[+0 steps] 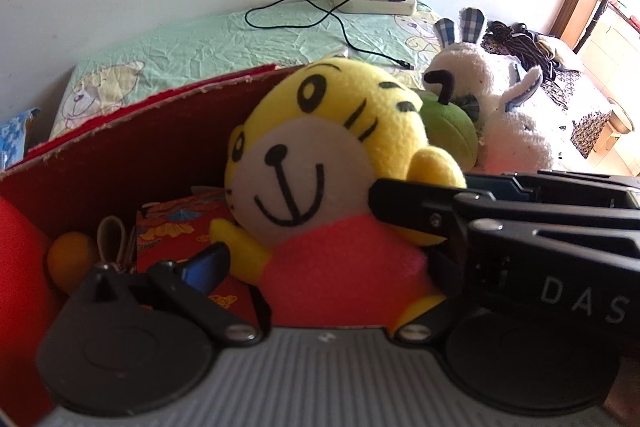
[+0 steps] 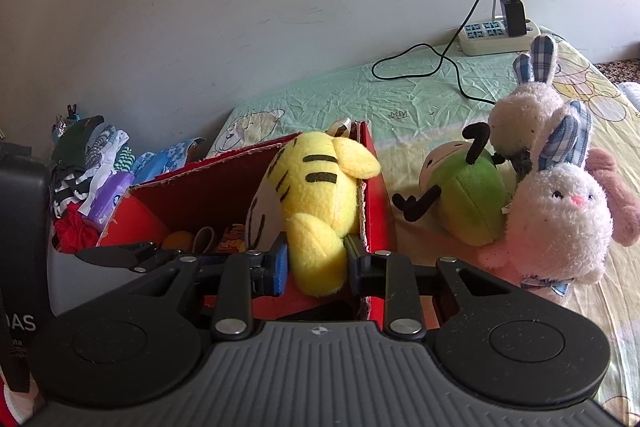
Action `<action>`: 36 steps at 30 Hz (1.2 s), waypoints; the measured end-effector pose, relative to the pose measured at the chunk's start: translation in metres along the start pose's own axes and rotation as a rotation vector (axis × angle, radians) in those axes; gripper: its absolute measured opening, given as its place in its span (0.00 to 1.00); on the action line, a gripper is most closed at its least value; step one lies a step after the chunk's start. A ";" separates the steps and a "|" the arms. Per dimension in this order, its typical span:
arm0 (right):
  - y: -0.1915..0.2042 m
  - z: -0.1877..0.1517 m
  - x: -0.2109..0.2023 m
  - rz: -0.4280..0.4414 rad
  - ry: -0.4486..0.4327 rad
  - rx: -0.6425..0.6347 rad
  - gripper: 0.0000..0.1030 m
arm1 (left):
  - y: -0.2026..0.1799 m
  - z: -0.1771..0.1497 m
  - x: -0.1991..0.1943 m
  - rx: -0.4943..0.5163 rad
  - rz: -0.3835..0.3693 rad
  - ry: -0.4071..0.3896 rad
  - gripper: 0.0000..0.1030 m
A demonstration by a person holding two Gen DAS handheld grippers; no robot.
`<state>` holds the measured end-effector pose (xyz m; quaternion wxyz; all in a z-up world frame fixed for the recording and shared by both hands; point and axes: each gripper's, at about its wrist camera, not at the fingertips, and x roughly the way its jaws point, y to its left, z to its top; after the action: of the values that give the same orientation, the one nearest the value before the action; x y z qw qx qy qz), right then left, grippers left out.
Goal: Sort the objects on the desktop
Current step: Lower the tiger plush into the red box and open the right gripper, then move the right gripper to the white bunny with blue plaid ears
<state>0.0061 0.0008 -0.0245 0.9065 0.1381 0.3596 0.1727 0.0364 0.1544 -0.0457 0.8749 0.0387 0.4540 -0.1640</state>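
My right tool point(image 2: 316, 263) pinching yellow tiger plush point(image 2: 316, 211) by lower body, over red box point(image 2: 376, 195) near its right wall. My left tool point(image 1: 320, 251) spread wide, fingers either side of same plush point(image 1: 320, 163), not pressing. Box holds orange ball point(image 1: 70, 255) and patterned red packet point(image 1: 176, 235). Green plush point(image 2: 468, 203) and white rabbit plush point(image 2: 560, 227) sit together on bed sheet point(image 2: 360, 99), right of box.

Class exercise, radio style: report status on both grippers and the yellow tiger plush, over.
Right gripper shut on tiger plush, over red box. Left gripper open around plush, not clamped. Green plush, white bunnies outside on bedsheet. Nothing in the way.
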 end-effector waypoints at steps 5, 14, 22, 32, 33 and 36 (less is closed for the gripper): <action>-0.007 0.005 0.000 0.063 0.037 -0.028 0.29 | -0.004 0.001 0.001 -0.024 0.083 -0.002 1.00; -0.013 0.013 -0.010 0.179 0.046 -0.108 0.34 | -0.005 -0.001 -0.003 -0.072 0.150 -0.027 1.00; -0.051 0.019 -0.036 0.279 0.030 -0.118 0.35 | -0.034 -0.006 -0.018 -0.122 0.247 -0.063 0.99; -0.128 0.019 -0.059 0.264 0.034 0.000 0.35 | -0.087 0.003 -0.047 -0.166 0.297 -0.143 0.99; -0.136 0.018 -0.060 0.260 0.036 0.013 0.35 | -0.095 0.005 -0.048 -0.158 0.291 -0.150 0.99; -0.157 0.018 -0.065 0.242 0.031 0.051 0.35 | -0.119 0.015 -0.047 -0.120 0.274 -0.172 0.99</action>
<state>0.0075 -0.1699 -0.0312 0.8695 0.2010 0.3588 0.2736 -0.0155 0.0505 0.0111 0.9254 0.0339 0.3769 -0.0184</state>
